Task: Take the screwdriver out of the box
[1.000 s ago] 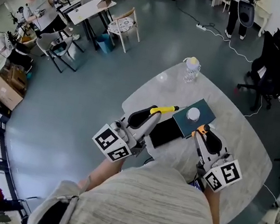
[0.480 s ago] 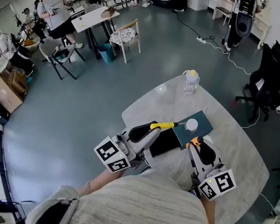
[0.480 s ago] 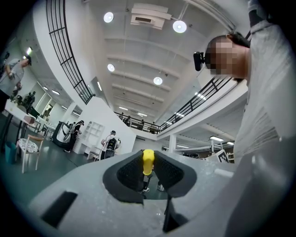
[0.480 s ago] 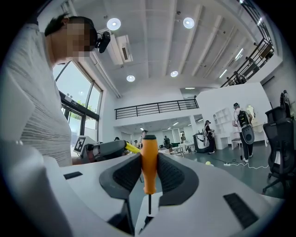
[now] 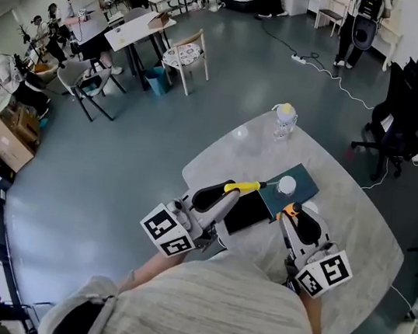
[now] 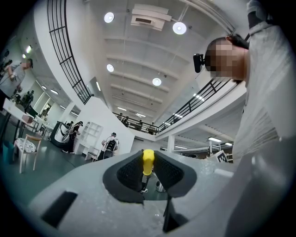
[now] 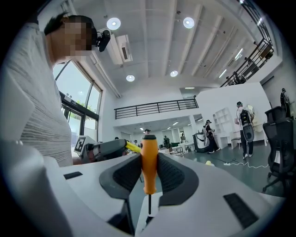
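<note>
My left gripper (image 5: 231, 188) is shut on a yellow-handled screwdriver (image 5: 242, 185) that sticks out to the right over the open black box (image 5: 247, 202). In the left gripper view the yellow handle (image 6: 148, 162) stands upright between the ribbed pads of that gripper (image 6: 148, 170). My right gripper (image 5: 291, 212) is shut on an orange-handled screwdriver (image 5: 293, 210) just right of the box. In the right gripper view the orange handle (image 7: 149, 167) is clamped upright, its thin shaft pointing down, in that gripper (image 7: 149, 172). The left gripper (image 7: 108, 149) shows there at the left.
The box lies on a round pale table (image 5: 357, 225) beside a teal lid (image 5: 299, 181) with a small white round object (image 5: 286, 185) on it. A clear bottle (image 5: 283, 119) stands at the far edge. Desks, chairs and people fill the floor beyond; a black office chair (image 5: 402, 114) is at the right.
The head view has shifted a little. Both grippers keep their places and their grips on the screwdrivers.
</note>
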`<state>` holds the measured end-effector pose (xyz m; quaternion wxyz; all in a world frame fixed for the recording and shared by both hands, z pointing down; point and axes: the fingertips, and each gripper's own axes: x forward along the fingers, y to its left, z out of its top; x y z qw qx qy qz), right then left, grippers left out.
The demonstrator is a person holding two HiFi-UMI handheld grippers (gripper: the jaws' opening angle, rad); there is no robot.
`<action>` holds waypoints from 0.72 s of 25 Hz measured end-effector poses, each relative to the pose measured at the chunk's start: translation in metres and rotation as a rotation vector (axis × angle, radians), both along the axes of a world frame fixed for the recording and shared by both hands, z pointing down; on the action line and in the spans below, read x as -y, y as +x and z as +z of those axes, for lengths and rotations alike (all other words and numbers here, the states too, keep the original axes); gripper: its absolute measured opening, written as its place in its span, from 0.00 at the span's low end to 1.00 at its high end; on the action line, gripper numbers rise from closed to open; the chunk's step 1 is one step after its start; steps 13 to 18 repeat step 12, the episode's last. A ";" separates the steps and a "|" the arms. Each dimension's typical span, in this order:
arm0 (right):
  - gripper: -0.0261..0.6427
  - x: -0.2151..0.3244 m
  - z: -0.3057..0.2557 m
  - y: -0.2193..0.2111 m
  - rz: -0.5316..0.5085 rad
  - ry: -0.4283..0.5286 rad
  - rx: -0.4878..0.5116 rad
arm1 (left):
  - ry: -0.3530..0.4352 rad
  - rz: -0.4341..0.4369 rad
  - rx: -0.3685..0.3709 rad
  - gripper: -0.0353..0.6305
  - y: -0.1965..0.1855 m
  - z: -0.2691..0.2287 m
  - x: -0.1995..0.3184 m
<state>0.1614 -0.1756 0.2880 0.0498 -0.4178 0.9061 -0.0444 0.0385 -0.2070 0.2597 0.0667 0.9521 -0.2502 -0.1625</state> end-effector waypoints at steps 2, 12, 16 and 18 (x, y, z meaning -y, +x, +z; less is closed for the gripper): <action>0.20 0.000 0.000 -0.001 0.000 0.002 0.002 | 0.002 0.006 0.003 0.17 0.001 0.000 0.000; 0.20 0.005 0.001 -0.003 -0.003 0.001 0.001 | -0.002 0.012 0.008 0.17 0.001 0.003 0.002; 0.20 0.005 0.001 -0.003 -0.003 0.001 0.001 | -0.002 0.012 0.008 0.17 0.001 0.003 0.002; 0.20 0.005 0.001 -0.003 -0.003 0.001 0.001 | -0.002 0.012 0.008 0.17 0.001 0.003 0.002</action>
